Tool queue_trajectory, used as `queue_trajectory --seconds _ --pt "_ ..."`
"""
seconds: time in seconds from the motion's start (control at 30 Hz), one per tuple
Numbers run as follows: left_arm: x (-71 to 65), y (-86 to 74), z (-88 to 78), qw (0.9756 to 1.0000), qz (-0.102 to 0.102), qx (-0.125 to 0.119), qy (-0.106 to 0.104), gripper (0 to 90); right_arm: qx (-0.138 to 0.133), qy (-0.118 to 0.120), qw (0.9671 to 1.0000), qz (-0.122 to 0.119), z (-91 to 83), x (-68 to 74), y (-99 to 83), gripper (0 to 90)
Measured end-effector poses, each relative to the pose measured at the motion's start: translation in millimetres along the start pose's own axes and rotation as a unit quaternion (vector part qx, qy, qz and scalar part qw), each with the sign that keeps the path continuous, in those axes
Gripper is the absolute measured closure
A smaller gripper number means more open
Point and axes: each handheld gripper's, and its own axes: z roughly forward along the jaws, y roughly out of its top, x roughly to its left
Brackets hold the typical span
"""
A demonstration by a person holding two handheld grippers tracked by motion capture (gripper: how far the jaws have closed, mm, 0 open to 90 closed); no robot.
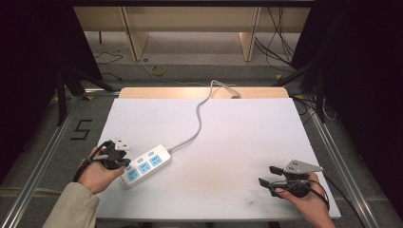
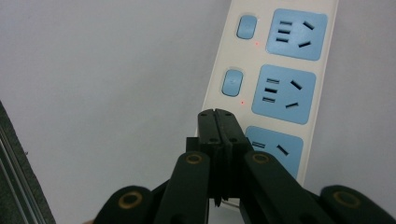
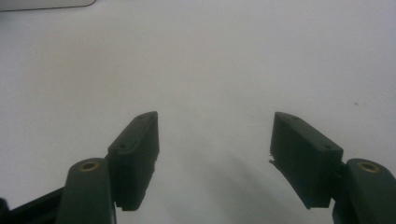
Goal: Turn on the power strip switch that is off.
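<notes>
The white tabletop took up most of the space before the person, bare apart from a white power strip at its near left, whose grey cable snaked off toward the far edge. Seen from the left gripper, the strip lay just ahead and to the right of the jaws, its long axis running away from them, with three blue sockets in a row and a small switch beside each of the farther two. Those jaws were clenched tight together, tips hovering over or touching the strip's near end; I couldn't tell which, nor whether anything thin was pinched between them. The left hand was plainly the nearer one. The right gripper waited well apart at the near right, jaws spread wide over bare surface, nothing between them. Nothing stood between either gripper and the strip.
</notes>
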Motion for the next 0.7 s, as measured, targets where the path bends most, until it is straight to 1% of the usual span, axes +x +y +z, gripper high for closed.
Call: queue_trajectory --seconds 0.1,0.17,0.27,0.5,0.7 --pt "1.8 2.2 1.1 0.9999 0.014 0.008 -0.005 89.9 0.0 -0.001 1.0 -0.001 -0.1 -0.3 0.1 33.7" --pt "2.9 2.9 2.1 0.9997 0.022 0.012 -0.001 89.9 0.0 -0.001 1.0 0.0 -0.3 -0.2 0.2 33.7" --pt "3.6 3.4 4.5 0.9995 0.027 0.017 -0.004 89.9 -0.001 -0.001 1.0 0.0 -0.4 -0.1 0.1 33.7" --pt "4.1 6.6 8.7 0.9979 0.049 0.04 -0.013 89.9 -0.002 -0.002 1.0 0.0 -0.5 -0.6 0.0 33.7" --pt "4.8 9.5 10.0 0.9964 0.055 0.061 -0.02 89.9 -0.001 -0.001 1.0 0.0 -0.5 -0.4 0.1 33.7"
